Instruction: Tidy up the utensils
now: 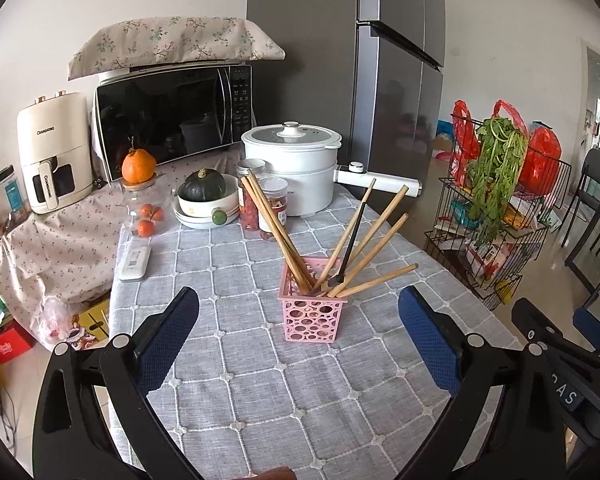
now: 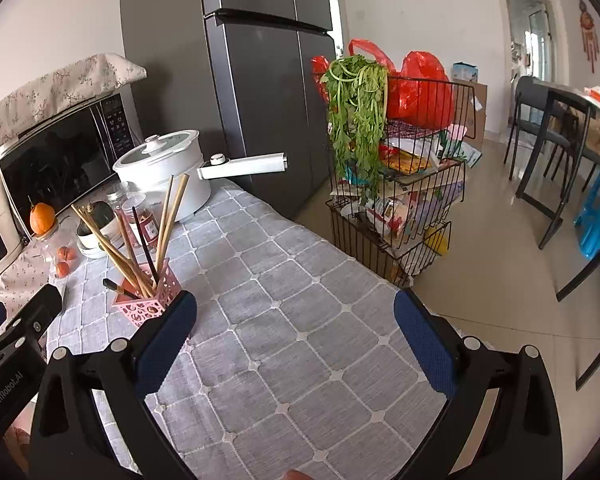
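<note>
Chopsticks (image 1: 342,240) stand fanned in pink perforated basket (image 1: 311,316); left gripper (image 1: 298,328) and right gripper (image 2: 296,332) near basket, both spread wide, empty.

You are in a home kitchen that opens onto a dining area. On the far left a microwave (image 1: 172,114) sits under a flowered cloth, with an air fryer (image 1: 54,152) beside it. A tall grey fridge (image 1: 340,60) stands behind the table (image 1: 260,380), which wears a grey checked cloth and carries a white electric pot (image 1: 292,160), jars and fruit. To the right, a wire rack (image 2: 400,208) holds greens and red bags, with dark chairs (image 2: 540,120) farther off on a tiled floor.
</note>
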### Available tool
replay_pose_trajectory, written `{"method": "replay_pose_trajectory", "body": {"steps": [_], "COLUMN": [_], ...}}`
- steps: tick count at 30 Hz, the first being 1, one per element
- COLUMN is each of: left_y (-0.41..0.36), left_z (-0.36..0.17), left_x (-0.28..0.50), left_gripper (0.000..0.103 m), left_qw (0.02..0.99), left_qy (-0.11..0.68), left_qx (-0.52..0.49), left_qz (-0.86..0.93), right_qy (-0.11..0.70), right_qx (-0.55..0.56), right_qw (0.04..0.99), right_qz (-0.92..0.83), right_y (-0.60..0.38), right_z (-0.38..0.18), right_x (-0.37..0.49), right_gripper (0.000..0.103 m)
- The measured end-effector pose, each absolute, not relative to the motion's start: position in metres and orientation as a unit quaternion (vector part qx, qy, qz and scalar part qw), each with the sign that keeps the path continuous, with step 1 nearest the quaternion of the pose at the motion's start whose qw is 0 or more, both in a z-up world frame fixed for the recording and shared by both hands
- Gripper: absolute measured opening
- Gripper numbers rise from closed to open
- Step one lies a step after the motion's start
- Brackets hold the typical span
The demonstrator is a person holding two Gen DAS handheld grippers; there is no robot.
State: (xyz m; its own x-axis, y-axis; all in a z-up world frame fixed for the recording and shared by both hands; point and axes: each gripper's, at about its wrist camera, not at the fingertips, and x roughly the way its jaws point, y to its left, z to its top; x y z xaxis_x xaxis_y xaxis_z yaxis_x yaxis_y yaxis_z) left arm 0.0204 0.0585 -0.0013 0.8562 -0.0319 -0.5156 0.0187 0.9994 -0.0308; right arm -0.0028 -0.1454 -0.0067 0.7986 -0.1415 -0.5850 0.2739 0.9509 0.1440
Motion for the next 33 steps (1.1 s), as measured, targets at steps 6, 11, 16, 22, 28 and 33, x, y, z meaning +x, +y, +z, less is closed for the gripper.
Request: {"method": "replay_pose_trajectory", "body": {"steps": [6,11,16,22,28,33], "left_y": [0.0623,0.0626,0.0617,0.062,0.0624,0.0653], "left_z": [-0.0024,-0.0027,-0.0032,-0.0033,-0.0033,-0.004], "left_x": [0.0232,0.0239,0.024,0.0242,0.0237,0.0232], "left_gripper": [0.096,0.096,0.096,0.096,0.096,0.096], "left_qw": [0.962,0.962,0.961,0.961,0.961,0.961], "left_qy": [0.273,0.274,0.275,0.276,0.275,0.274], "left_qx": [-0.014,-0.016,-0.014,-0.013,-0.014,-0.018], "left_qz": [-0.009,-0.008,-0.008,-0.009,-0.007,-0.002], "right_qy": [0.302,0.305,0.313,0.313,0.317,0.317], "right_qx": [0.115,0.116,0.125,0.125,0.126,0.125], "right_qw": [0.94,0.939,0.936,0.935,0.934,0.934], "right_qz": [-0.109,-0.108,-0.105,-0.106,-0.104,-0.104], "right_y": [-0.1443,-0.1435,-0.1452,-0.1452,-0.1452,-0.1451], "right_z": [-0.0088,-0.0102,-0.0122,-0.0132,-0.0143,-0.0147], "right_x": [-0.0002,0.0005,0.0026,0.0031,0.0033,0.0034], "right_gripper": [0.096,0.096,0.096,0.096,0.096,0.096]}}
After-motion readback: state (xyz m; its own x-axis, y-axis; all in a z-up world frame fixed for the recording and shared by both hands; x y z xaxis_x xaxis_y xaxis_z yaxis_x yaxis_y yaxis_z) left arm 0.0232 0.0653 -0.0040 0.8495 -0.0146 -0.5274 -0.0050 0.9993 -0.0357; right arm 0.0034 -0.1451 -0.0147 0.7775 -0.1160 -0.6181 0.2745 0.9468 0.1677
